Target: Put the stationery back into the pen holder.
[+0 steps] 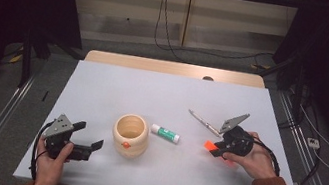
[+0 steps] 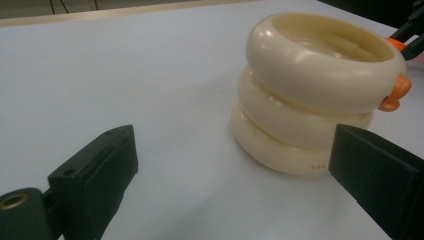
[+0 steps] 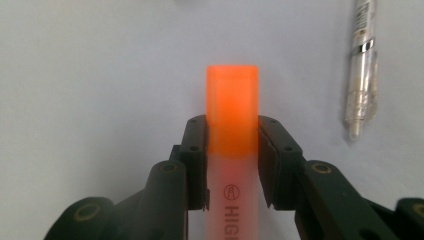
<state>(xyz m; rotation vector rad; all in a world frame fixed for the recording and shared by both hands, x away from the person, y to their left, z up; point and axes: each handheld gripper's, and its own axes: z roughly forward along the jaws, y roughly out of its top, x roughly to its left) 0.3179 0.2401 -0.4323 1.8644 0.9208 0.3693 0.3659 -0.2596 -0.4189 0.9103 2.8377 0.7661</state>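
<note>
White rectangular surface [image 1: 102, 87], lit from above, wooden edge at the far side.

Item 1: cream-coloured ribbed round holder of three stacked rings [image 1: 130, 135], open at the top, with a small orange knob on its side; stands upright left of centre.

Item 2: white glue stick with green label [image 1: 165, 133], lying flat just right of the holder, apart from it.

Item 3: clear-bodied pen with a metal band [image 3: 361, 70], lying flat on the right half of the surface, near the right claw.

Item 4: orange highlighter marker with translucent white barrel [image 3: 233, 150], clamped between the jaws of the right claw [image 3: 233, 135], its orange cap pointing out beyond the jaw tips toward the holder.

Item 5: left claw [image 2: 235, 165], jaws spread wide with nothing between them, at the front left, aimed at the holder, which sits just ahead of the right-hand jaw.
</note>
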